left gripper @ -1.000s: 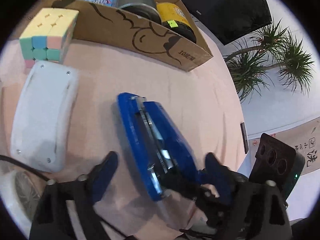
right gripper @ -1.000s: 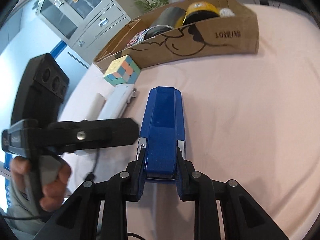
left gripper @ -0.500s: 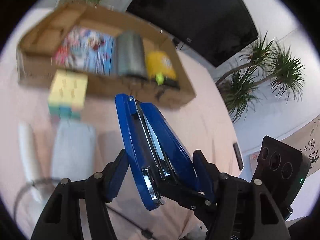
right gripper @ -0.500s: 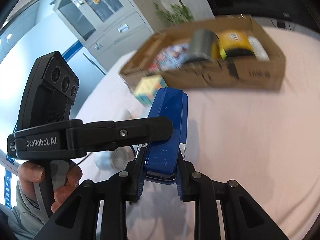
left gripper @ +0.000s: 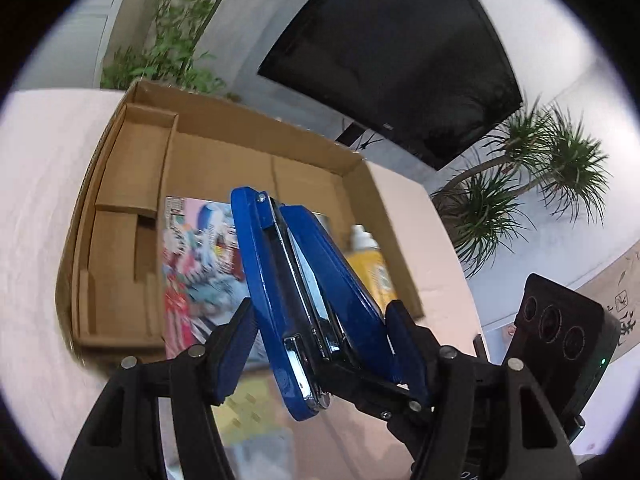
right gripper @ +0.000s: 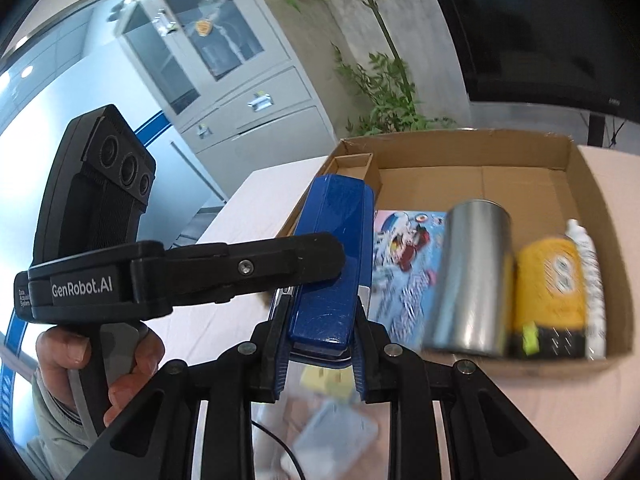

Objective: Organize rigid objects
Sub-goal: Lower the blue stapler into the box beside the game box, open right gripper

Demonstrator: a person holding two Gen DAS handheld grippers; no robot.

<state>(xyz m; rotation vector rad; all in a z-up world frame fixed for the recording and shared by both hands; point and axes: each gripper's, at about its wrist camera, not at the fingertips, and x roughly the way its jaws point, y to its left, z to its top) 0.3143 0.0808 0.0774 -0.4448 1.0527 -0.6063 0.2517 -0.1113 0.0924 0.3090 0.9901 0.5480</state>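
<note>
A large blue stapler (left gripper: 304, 280) hangs in the air over the near edge of an open cardboard box (left gripper: 120, 200). My left gripper (left gripper: 320, 348) is shut on it, one pad on the base and one on the top arm. From the right wrist view, my right gripper (right gripper: 320, 352) is shut on the sides of the stapler (right gripper: 336, 240) at its rear end. One left finger (right gripper: 280, 264) crosses over the stapler there. The box (right gripper: 520, 152) holds a colourful picture book (right gripper: 408, 256), a silver can (right gripper: 468, 276), a yellow container (right gripper: 552, 296) and a white bottle (right gripper: 588, 264).
Below the grippers, blurred on the pink tablecloth, lie a pastel puzzle cube (right gripper: 324, 380) and a white device (right gripper: 332, 436) with a black cable. A hand (right gripper: 80, 360) holds the left gripper's handle. The box's left part has a narrow cardboard divider (left gripper: 136, 160). A dark screen and plants stand behind.
Both grippers have lifted the stapler off the table and carried it toward the box. The views now look down into the box; the cube and white device have dropped below.
</note>
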